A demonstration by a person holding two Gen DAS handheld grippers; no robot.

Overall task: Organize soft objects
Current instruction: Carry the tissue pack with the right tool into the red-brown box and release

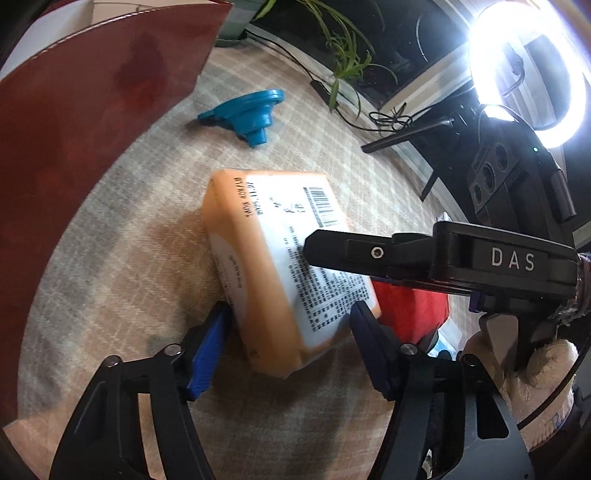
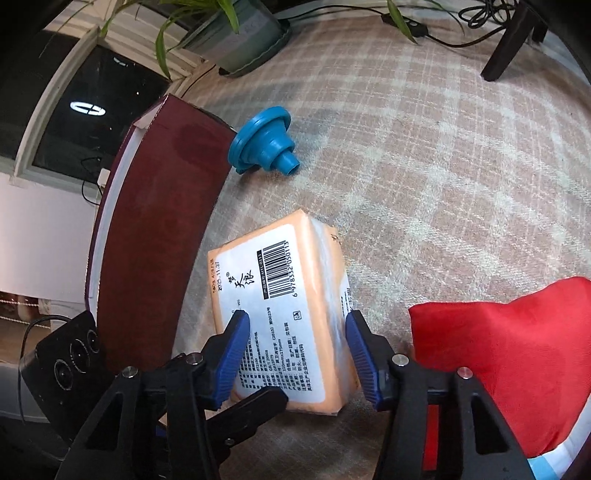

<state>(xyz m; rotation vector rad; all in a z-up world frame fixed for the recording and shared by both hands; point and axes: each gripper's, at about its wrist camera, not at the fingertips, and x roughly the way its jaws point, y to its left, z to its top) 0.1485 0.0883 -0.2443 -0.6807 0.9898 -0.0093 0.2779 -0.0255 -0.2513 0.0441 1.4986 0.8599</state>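
Left tool (image 1: 288,325): part-way open, blue pads on either side of the near end of the tissue pack (image 1: 280,258). The left pad lies right at the pack's side; the right pad sits at its near corner. Whether both pads press cannot be told from this view.
Right tool (image 2: 295,332): narrowed about the same tissue pack (image 2: 284,314), one blue pad against the printed top face at the left, the other against the clear-wrapped side at the right. The pads look to be touching the wrapper.
Right tool from the left camera: its black finger (image 1: 351,251) lies across the pack's label, with the word DAS on its body.
Tissue pack: orange wrapper, white label with barcode facing up, lying tilted on the checked cloth (image 2: 443,166) that covers the table.
Red cushion (image 2: 517,362): just right of the pack, near the right tool's outer finger; in the left view it shows behind the pack's near corner.
Blue funnel-like piece (image 2: 264,140): on its side on the cloth, beyond the pack, well apart from it.
Dark red box (image 2: 162,221): stands at the left, its wall close beside the pack.
Plant pot (image 2: 243,33): at the far edge of the cloth.
Ring light (image 1: 528,70): lit, at the far right on a black stand.
Hand: a pale glove (image 1: 546,365) grips the right tool's handle.
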